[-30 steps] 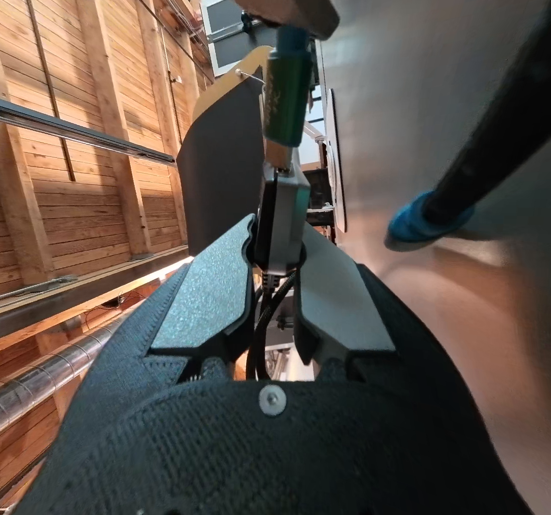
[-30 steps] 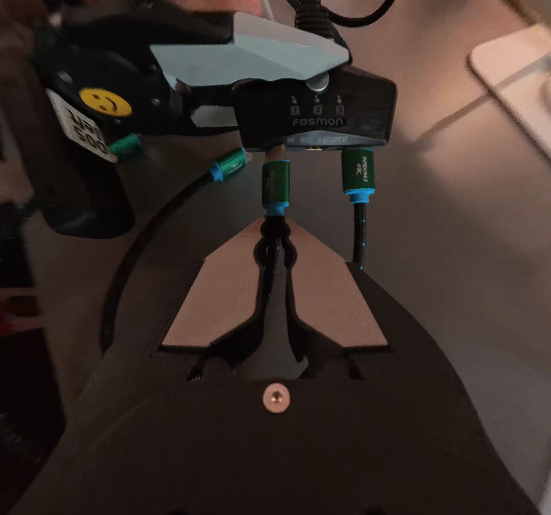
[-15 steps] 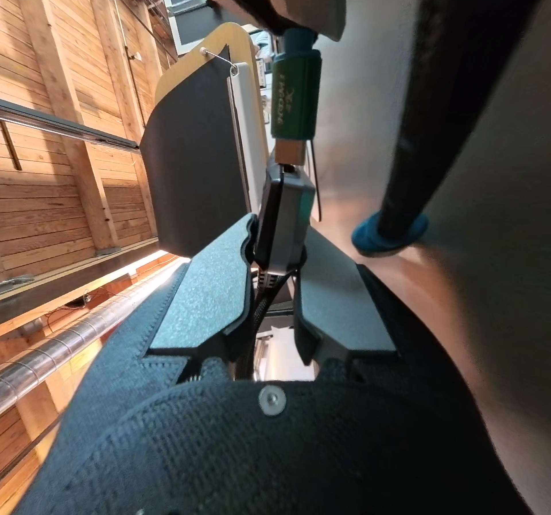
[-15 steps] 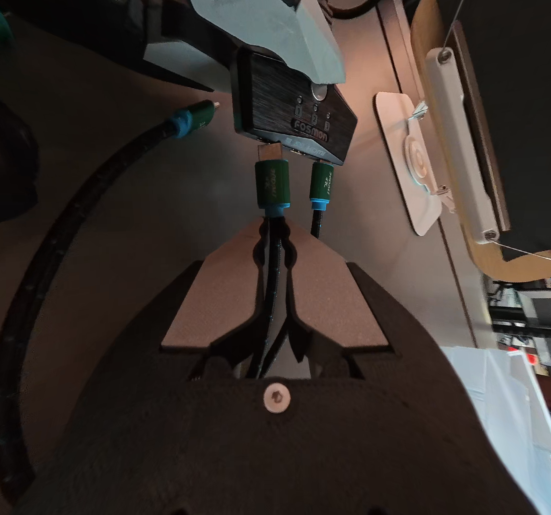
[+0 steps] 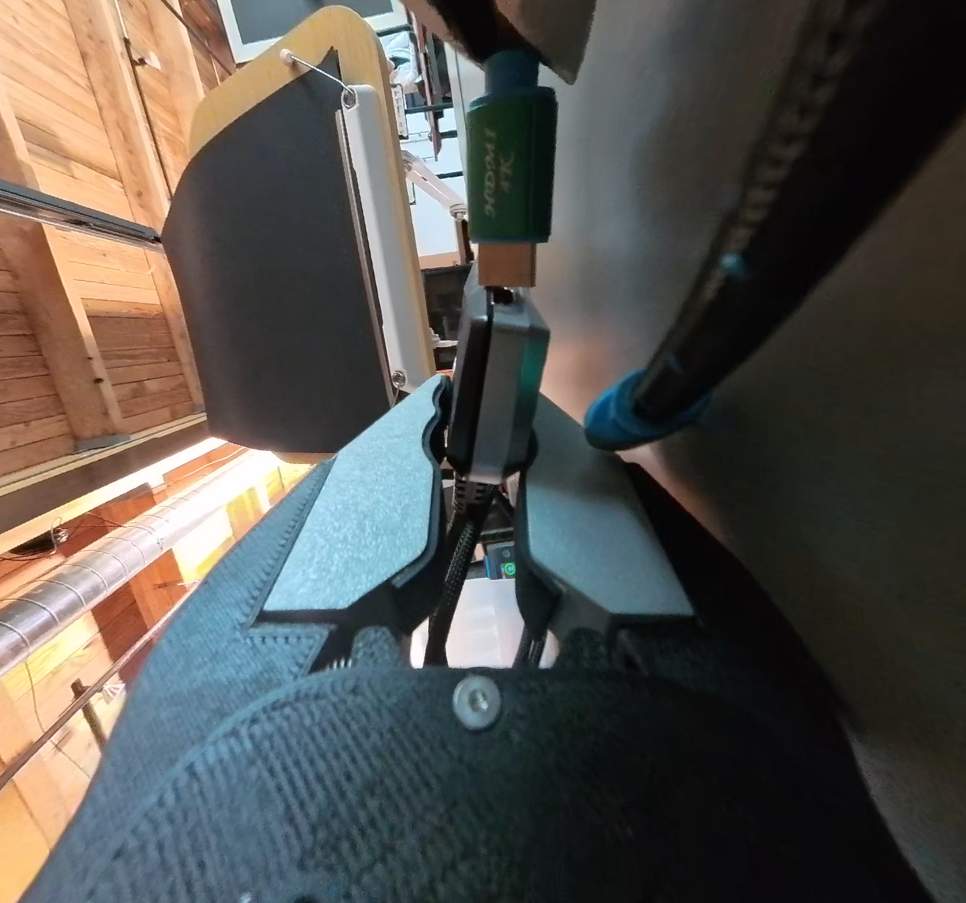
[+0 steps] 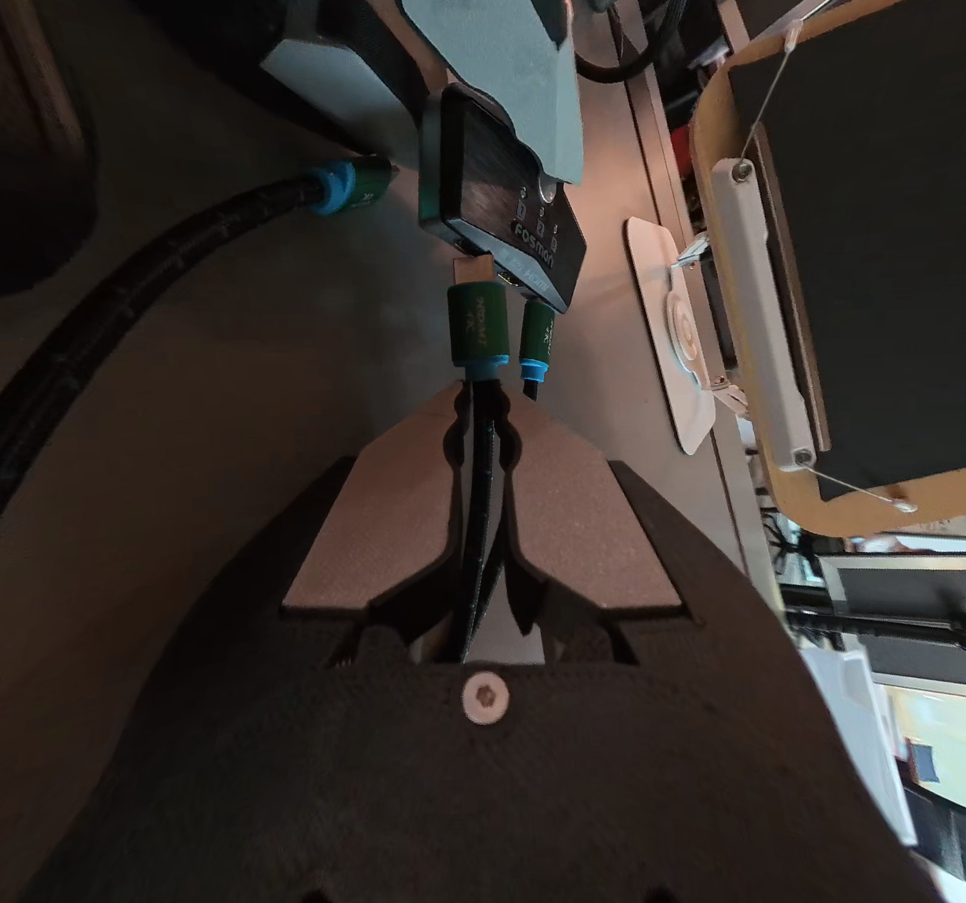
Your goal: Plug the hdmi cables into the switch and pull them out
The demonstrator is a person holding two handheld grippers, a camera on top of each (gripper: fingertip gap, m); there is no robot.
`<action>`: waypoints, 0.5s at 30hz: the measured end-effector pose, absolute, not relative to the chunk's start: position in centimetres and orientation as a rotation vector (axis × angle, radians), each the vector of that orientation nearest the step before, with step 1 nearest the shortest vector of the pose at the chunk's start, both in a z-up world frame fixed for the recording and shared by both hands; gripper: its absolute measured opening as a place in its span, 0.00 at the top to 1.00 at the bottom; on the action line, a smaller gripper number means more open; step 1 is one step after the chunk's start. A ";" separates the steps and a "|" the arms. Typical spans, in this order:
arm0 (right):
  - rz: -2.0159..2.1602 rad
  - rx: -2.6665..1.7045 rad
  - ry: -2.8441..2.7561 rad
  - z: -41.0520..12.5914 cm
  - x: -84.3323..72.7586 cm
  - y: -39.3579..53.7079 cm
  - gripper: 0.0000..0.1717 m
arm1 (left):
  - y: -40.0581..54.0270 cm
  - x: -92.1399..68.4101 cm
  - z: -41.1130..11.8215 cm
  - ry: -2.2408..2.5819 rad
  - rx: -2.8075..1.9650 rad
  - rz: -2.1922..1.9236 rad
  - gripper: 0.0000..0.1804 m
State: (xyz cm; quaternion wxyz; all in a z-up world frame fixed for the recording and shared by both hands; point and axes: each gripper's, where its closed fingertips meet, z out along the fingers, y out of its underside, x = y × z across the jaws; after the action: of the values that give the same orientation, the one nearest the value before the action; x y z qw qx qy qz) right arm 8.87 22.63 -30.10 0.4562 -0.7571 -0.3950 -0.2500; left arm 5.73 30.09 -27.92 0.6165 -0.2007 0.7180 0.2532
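Over a grey tabletop [image 6: 272,407], my right claw [image 6: 483,397] is clamped on a black braided cable [image 6: 481,486] just behind its green plug [image 6: 476,326]. Beyond it, the plug's bare metal tip meets the switch [image 6: 491,198], beside a second green plug [image 6: 538,334]. My left claw [image 5: 489,423] pinches the switch's far end.

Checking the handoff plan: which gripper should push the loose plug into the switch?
Right. The right gripper already pinches that plug's cable, its metal tip at the port. The left gripper is busy clamping the switch.
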 end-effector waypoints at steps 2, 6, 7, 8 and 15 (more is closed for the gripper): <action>-0.532 -1.891 -0.945 -30.1 8.8 22.6 0.98 | 30.1 5.8 -28.0 1.659 -0.473 0.571 0.89; -0.387 -1.946 -0.892 -30.2 8.7 22.6 0.95 | 30.1 5.8 -28.3 1.671 -0.500 0.544 0.89; -0.369 -1.954 -0.896 -30.3 8.6 22.5 0.96 | 30.1 5.8 -28.4 1.675 -0.510 0.534 0.88; -0.360 -1.958 -0.899 -30.3 8.6 22.5 0.96 | 30.1 5.8 -28.4 1.679 -0.519 0.524 0.88; -0.374 -1.934 -0.949 -30.4 8.5 22.5 0.97 | 30.0 5.9 -28.8 1.696 -0.544 0.491 0.88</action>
State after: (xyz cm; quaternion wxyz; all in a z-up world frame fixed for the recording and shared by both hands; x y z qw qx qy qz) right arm 8.49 22.49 -30.43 0.4597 -0.7854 -0.3856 -0.1521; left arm 5.90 30.04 -28.76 0.6027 -0.2348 0.7326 0.2121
